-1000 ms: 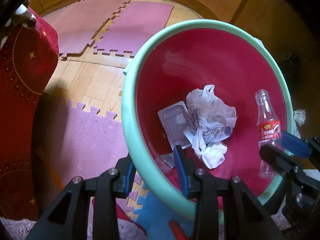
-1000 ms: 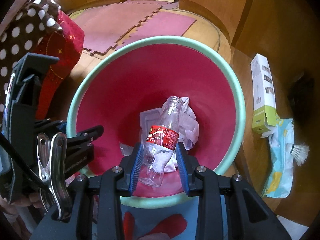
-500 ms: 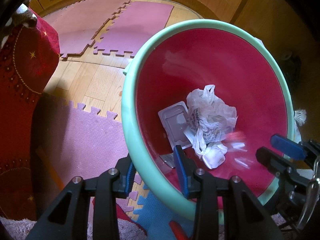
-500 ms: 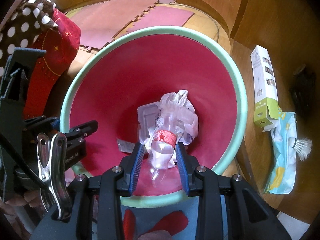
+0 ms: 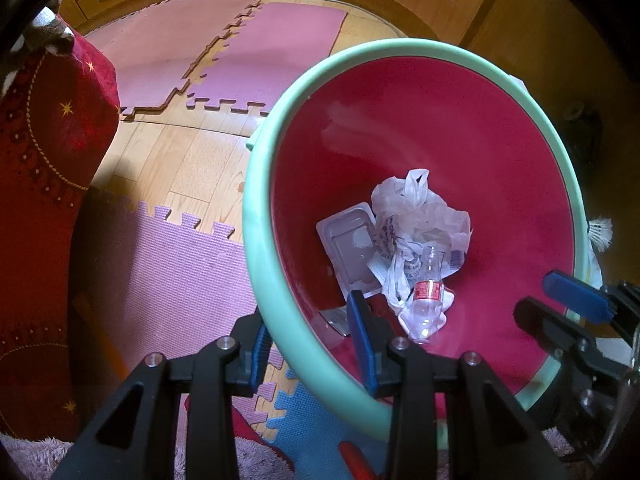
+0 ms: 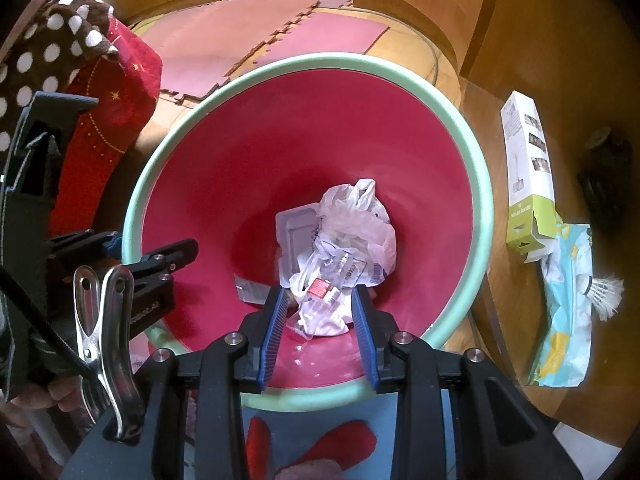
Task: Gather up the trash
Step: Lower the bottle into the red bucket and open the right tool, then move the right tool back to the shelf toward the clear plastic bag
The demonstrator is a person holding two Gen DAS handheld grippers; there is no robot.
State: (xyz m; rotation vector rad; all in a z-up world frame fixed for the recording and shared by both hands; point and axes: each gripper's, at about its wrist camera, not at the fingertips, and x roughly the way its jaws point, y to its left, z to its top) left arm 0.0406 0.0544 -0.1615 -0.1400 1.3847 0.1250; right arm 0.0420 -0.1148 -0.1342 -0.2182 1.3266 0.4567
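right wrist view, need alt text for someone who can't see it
Looking down into a red bin with a mint-green rim, where a clear plastic bottle lies on a white plastic bag beside a white tray. The right gripper hangs open and empty above it; the left gripper clamps the rim.

Black gripper (image 6: 318, 332) frames, blue pads (image 6: 272, 330), silver screws, possibly steel clip

The bin (image 5: 260, 240) rim's near stretch is hidden behind the left tool (image 5: 310, 350) at the lower middle. The bottle (image 6: 320, 300) label is too small to read. A shuttlecock (image 5: 600, 234) is half hidden behind the rim at right.
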